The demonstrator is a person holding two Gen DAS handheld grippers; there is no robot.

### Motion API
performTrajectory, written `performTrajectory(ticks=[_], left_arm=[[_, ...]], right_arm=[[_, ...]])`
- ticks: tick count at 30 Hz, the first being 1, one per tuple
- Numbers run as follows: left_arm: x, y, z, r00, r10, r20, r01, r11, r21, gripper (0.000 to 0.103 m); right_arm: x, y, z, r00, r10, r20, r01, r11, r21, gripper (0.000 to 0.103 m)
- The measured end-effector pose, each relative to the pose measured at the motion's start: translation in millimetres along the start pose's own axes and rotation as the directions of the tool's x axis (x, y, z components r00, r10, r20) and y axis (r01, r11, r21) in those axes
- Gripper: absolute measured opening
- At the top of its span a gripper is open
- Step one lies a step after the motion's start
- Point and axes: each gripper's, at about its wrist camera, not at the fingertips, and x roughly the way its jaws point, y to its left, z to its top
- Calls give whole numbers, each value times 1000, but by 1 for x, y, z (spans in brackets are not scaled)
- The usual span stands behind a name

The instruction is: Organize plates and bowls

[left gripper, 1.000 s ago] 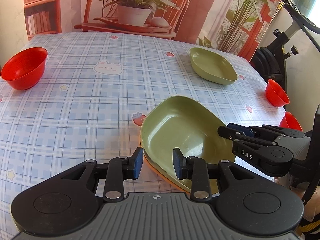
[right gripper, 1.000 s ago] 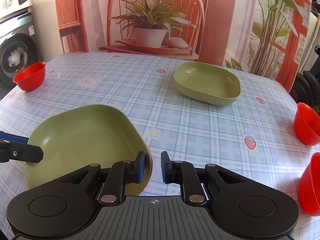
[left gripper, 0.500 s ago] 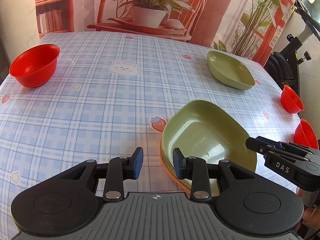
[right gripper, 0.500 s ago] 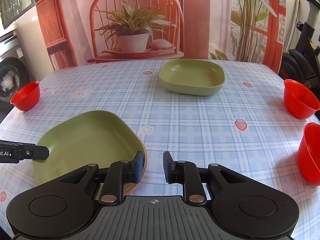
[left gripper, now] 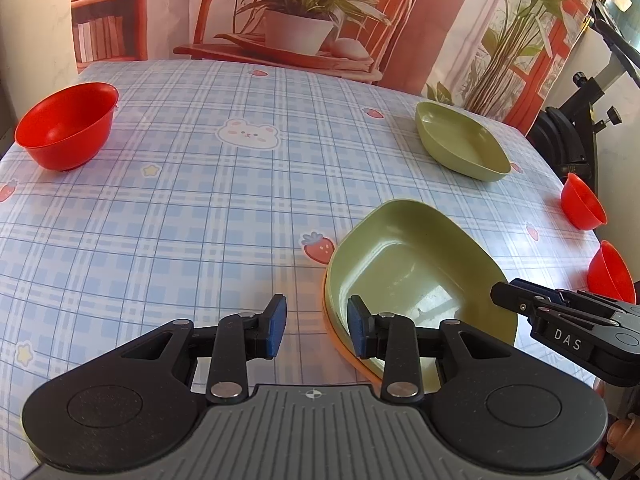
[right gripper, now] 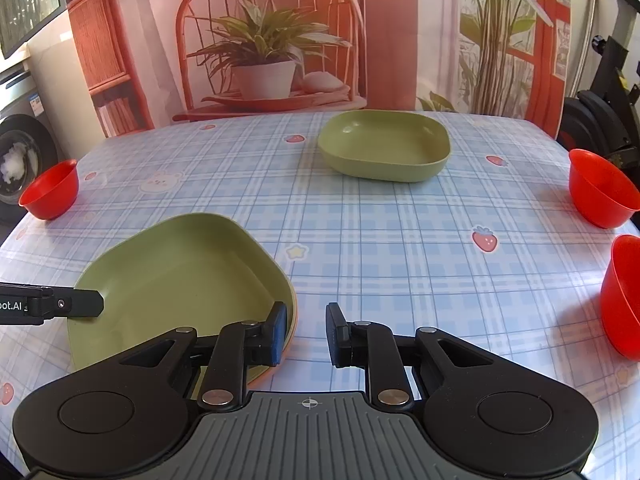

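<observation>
A green plate point(left gripper: 416, 276) lies nested on an orange plate point(left gripper: 344, 354) near the table's front; it also shows in the right wrist view point(right gripper: 176, 284). A second green plate point(left gripper: 460, 146) point(right gripper: 386, 146) sits far across. A red bowl point(left gripper: 66, 124) point(right gripper: 50, 190) stands at the left edge. Two red bowls point(left gripper: 582, 202) point(left gripper: 610, 272) stand at the right edge, seen also in the right wrist view point(right gripper: 602, 192) point(right gripper: 624, 296). My left gripper point(left gripper: 316, 330) is open and empty at the stack's left rim. My right gripper point(right gripper: 306, 334) is open and empty at its right rim.
The blue plaid tablecloth point(left gripper: 200, 208) covers the table. A printed backdrop point(right gripper: 272, 40) hangs behind the far edge. An exercise bike point(left gripper: 576, 128) stands off the right side. A washing machine point(right gripper: 16, 160) stands to the left.
Both grippers have drawn back and apart from the green plate stack, the left shifting leftwards and the right rightwards. The plates stay put.
</observation>
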Motion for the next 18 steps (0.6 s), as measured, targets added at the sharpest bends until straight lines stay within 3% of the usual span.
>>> performTrajectory(ticks=[4,10,18], left_arm=[[-18,-5,9,998,-29,48,28,999,23,36],[-63,-13,35,988,-80,132,71,995,71,36],[-124,-16,65,969,-134,208,125,991,57,36]], right_arm=[[-18,-5,8,997,51,49,-54,997,46,19],[-58,-20,33,989,50,141,-62,995,81,20],[-122,-58,75,954,18,299,-60,990,130,21]])
